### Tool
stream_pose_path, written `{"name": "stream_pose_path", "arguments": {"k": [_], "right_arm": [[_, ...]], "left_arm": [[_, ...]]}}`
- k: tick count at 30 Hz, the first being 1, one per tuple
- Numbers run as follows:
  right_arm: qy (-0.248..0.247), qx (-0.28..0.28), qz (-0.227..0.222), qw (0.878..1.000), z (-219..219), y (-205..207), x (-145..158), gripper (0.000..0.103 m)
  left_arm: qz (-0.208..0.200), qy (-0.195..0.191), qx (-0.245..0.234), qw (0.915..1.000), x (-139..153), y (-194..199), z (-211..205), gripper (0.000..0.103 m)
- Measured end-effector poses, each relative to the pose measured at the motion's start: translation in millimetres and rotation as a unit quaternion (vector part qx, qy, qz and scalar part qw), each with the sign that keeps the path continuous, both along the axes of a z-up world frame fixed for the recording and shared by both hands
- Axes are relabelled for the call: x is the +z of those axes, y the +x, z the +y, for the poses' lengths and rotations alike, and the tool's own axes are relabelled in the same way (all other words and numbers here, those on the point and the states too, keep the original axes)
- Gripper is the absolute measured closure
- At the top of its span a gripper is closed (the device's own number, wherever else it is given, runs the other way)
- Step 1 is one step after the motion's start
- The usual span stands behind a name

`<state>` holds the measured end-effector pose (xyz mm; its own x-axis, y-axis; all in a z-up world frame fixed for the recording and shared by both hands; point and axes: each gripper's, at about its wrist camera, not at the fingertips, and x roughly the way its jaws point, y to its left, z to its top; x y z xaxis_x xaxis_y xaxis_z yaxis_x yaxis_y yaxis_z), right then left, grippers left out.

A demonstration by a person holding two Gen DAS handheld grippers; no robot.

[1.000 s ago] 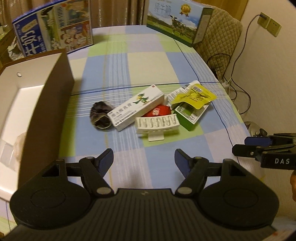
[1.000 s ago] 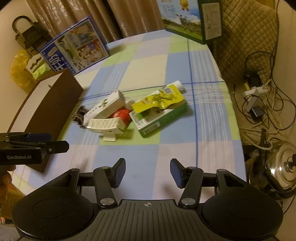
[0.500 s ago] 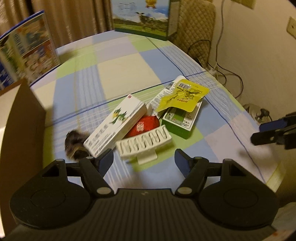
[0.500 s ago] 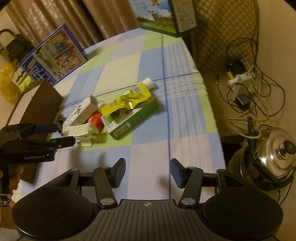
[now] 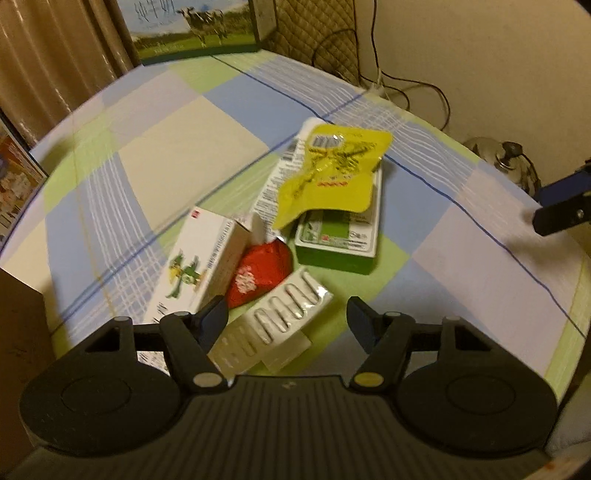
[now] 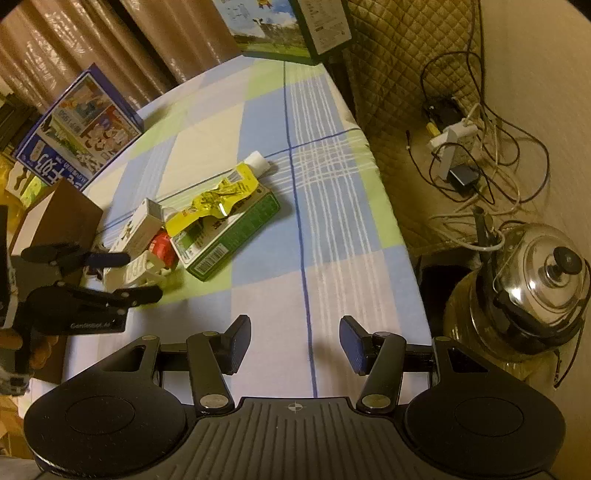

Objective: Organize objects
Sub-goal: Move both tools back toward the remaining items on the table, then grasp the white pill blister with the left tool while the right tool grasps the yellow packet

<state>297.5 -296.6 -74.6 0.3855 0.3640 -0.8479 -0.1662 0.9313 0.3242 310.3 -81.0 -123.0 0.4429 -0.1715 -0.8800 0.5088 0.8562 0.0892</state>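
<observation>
The left gripper (image 5: 286,319) hangs low over the heap of small things on the checked tabletop (image 5: 177,147), its fingers (image 5: 214,314) spread wide with nothing between them. The left finger sits over the near end of the white medicine box (image 5: 201,264) with the green cartoon figure, and the white blister pack (image 5: 273,325) lies just below the gap, partly under that finger. A red sachet (image 5: 258,275) is wedged between the white box and the blister pack, touching both. Behind it the green box (image 5: 338,245) lies flat, with a yellow foil pouch (image 5: 332,177) draped over its far end and a white tube (image 5: 280,184) running alongside, half covered by the pouch. From the right wrist view the same heap sits left of center, the tube's white cap (image 6: 256,162) poking out past the pouch. The right gripper (image 6: 295,345) is held well apart from the heap, above the bare near part of the cloth by the blue line, its fingers (image 6: 351,345) also wide and empty. A brown cardboard box (image 6: 62,210) stands at the left edge of the tabletop, a blue milk carton box (image 6: 77,133) behind it, and a green one with a cow (image 5: 195,31) at the far end. A steel pot (image 6: 535,280) and tangled cables (image 6: 480,155) lie on the floor to the right.
</observation>
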Motion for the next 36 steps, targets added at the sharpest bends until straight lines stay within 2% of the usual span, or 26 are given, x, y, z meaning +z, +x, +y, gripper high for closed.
{"name": "stream_pose_path", "arguments": {"k": [5, 9, 13, 17, 19, 21, 26, 29, 31, 36], "right_arm": [[0.002, -0.001, 0.004, 1.0, 1.6, 1.7, -3.1, 0.052], [0.003, 0.006, 0.004, 1.0, 6.9, 3.6, -3.9, 0.052], [-0.001, 0.015, 0.003, 1.0, 11.5, 4.1, -5.1, 0.052], [-0.007, 0.018, 0.001, 1.0, 12.7, 3.9, -6.0, 0.052], [-0.009, 0.021, -0.001, 1.0, 12.3, 3.8, -6.1, 0.052], [-0.012, 0.026, -0.009, 1.0, 12.6, 3.9, -5.8, 0.052], [-0.022, 0.069, -0.064, 0.995, 21.6, 6.8, -1.3, 0.052], [-0.06, 0.119, -0.116, 0.984, 37.0, 9.5, 0.3, 0.052], [-0.094, 0.161, -0.159, 0.97, 50.8, 10.0, -0.3, 0.052], [-0.177, 0.275, -0.252, 0.911, 88.9, 5.6, -15.3, 0.052]], "left_arm": [[0.022, -0.002, 0.026, 0.9994, -0.1, -4.8, 4.0, 0.04], [0.047, -0.021, 0.069, 0.9963, -0.1, -4.1, 13.5, 0.058], [0.062, -0.022, 0.096, 0.9932, -6.8, -0.9, 18.8, 0.062], [0.06, -0.022, 0.111, 0.9918, -12.1, 3.5, 17.9, 0.066], [0.06, -0.026, 0.121, 0.9905, -13.5, 6.6, 19.0, 0.074], [0.06, -0.032, 0.128, 0.9895, -13.9, 7.9, 20.3, 0.079], [0.052, -0.03, 0.144, 0.9878, -11.9, 2.0, 23.5, 0.08], [0.05, -0.039, 0.165, 0.9842, -7.8, -5.4, 32.6, 0.08], [0.049, -0.045, 0.184, 0.9807, -4.1, -11.6, 41.6, 0.08], [0.047, -0.055, 0.238, 0.9685, 4.0, -26.8, 69.4, 0.08]]}}
